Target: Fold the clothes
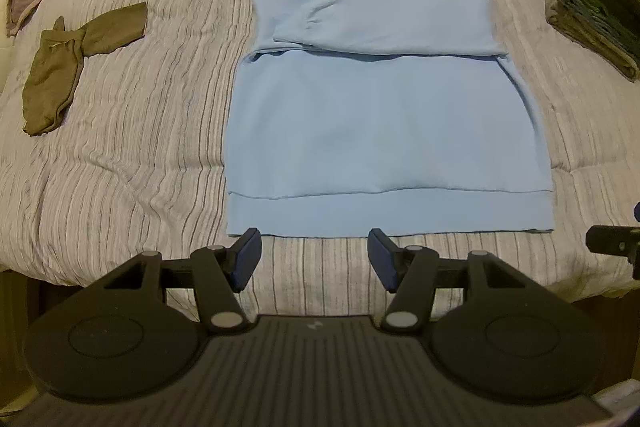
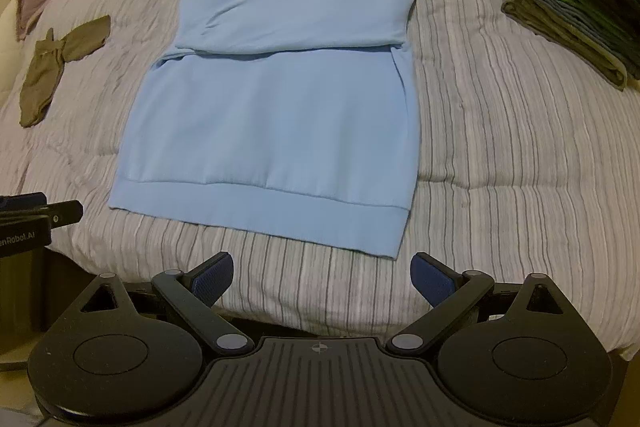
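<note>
Careful, with your left gripper [image 1: 314, 259] and right gripper [image 2: 322, 277] both spread empty short of the light-blue sweatshirt's [image 1: 376, 131] hem, uneven grabs could skew its fold.

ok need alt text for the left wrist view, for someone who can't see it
A light blue sweatshirt lies flat on a striped bedspread, sleeves folded across its chest, hem nearest the camera. The open left gripper hovers just short of the hem, holding nothing. Olive socks lie to the left, a stack of folded clothes far right.
</note>
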